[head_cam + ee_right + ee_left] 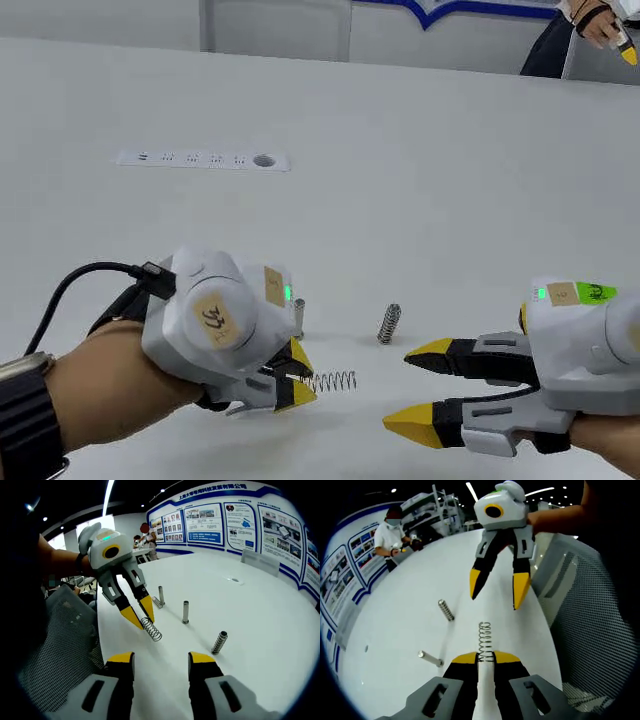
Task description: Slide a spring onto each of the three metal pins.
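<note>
My left gripper point(296, 375) is shut on one end of a loose spring point(331, 381), which sticks out level over the white table point(420, 200). In the left gripper view the spring point(484, 641) rises from between the yellow tips. My right gripper point(400, 390) faces it, open and holding nothing. A pin with a spring on it point(389, 323) stands between them, farther back. A bare pin point(299, 318) stands just behind the left gripper. The right gripper view has two bare pins point(185, 612) point(161, 595), the sprung pin point(219, 642) and another spring point(156, 602) lying by the far pin.
A flush socket strip point(203, 159) sits in the table farther back. A mesh chair point(585, 630) is at the table's near edge. Another person point(585, 35) works at the far right corner.
</note>
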A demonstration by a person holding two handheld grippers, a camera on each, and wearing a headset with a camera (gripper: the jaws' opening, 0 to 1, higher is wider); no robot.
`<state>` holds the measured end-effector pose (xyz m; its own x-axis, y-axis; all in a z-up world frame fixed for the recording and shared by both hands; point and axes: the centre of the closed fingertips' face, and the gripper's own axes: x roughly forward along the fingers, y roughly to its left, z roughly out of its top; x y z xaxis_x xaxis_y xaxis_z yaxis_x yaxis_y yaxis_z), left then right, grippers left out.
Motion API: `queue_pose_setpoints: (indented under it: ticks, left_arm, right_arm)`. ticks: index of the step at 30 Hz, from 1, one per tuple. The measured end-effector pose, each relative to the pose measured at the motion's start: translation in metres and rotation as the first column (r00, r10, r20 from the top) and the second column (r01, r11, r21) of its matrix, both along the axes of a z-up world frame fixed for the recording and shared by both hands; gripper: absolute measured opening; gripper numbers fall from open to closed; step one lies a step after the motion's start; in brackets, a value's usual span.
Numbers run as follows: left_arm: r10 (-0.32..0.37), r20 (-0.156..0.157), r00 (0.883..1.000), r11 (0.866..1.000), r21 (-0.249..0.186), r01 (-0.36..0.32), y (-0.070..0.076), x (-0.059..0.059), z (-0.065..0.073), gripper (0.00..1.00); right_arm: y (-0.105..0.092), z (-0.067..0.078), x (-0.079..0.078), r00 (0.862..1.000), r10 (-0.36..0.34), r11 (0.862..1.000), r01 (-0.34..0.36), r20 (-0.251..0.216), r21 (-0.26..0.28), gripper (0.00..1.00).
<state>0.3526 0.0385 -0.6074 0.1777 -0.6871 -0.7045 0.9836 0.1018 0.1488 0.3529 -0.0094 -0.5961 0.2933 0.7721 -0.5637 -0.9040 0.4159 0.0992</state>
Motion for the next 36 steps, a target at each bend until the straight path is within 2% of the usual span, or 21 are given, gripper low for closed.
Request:
queue_pose_setpoints:
  ticks: [11, 20, 31, 36]
  left_arm:
    - [-0.025, 0.016, 1.0, 0.999, -0.046, 0.026, -0.008, -0.01, 0.013, 0.1]
    - [-0.04, 0.019, 0.999, 0.997, -0.072, 0.042, -0.013, -0.015, 0.017, 0.1]
    - [-0.054, 0.019, 0.998, 0.995, -0.084, 0.055, -0.015, -0.019, 0.016, 0.1]
    - [-0.051, 0.022, 0.998, 0.995, -0.088, 0.052, -0.015, -0.017, 0.017, 0.1]
  right_arm:
    - [0.021, 0.003, -0.008, 0.997, 0.073, 0.997, -0.072, -0.014, 0.013, 0.34]
    - [0.028, 0.001, -0.015, 0.994, 0.11, 0.994, -0.11, -0.023, 0.013, 0.27]
    - [0.029, 0.003, -0.018, 0.992, 0.117, 0.993, -0.116, -0.036, 0.024, 0.17]
    - [0.03, 0.008, -0.017, 0.993, 0.11, 0.993, -0.108, -0.039, 0.048, 0.13]
